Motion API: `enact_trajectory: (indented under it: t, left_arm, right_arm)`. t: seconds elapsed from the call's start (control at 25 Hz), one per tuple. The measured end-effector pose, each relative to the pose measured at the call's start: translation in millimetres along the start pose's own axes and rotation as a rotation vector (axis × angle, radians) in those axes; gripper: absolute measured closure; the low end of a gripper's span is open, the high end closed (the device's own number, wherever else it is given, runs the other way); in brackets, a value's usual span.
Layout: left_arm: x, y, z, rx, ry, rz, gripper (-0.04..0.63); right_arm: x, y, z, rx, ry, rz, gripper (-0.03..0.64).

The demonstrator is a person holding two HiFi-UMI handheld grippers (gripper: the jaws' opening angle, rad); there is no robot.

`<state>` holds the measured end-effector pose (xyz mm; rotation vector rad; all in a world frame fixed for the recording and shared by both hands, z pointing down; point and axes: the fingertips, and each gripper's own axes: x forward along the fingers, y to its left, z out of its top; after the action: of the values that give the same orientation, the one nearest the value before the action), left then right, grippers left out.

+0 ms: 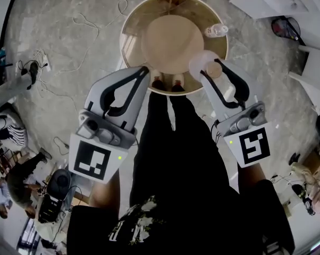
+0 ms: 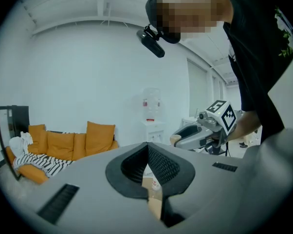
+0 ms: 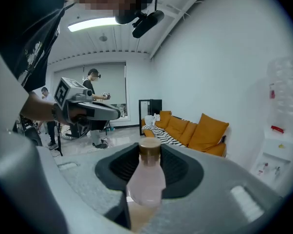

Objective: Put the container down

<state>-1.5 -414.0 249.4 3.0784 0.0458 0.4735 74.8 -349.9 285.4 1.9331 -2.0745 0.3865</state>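
Held: container (image 3: 145, 179) clamped in right tongs (image 3: 149, 151)
Over surface (image 1: 132, 47) near edge; left tongs (image 2: 147, 147) closed, empty.

1. Container (image 1: 203, 62) between my right gripper's (image 1: 213, 69) jaws, over the table's (image 1: 129, 21) near-right edge.
2. Second bottle (image 1: 216, 30) on table's right edge.
3. My left gripper (image 1: 146, 71) over near-left edge.

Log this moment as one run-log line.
right hand-held gripper: shut on pink bottle | left hand-held gripper: shut, empty | bottle: over round table's near edge
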Motion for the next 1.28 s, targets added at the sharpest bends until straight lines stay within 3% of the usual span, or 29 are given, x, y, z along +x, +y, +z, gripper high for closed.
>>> enact_trajectory:
  t: [0.32, 0.88, 1.28]
  left_arm:
    - [46.9, 24.4, -64.5, -0.072, 0.06, -0.056, 0.591]
    - [65.9, 15.0, -117.6, -0.036, 0.147, -0.171, 0.591]
    - [106.9, 15.4, -180.7, -0.091, 0.175, -0.229, 0.591]
  right_arm:
    - [39.0, -23.8, -62.9, 0.047, 0.072, -0.032, 0.488]
    - [79.2, -4.8, -107.6, 0.08, 0.074, -0.027, 0.488]
    - [110.7, -14.3, -173.1, 0.125, 0.115, -0.038, 0.488]
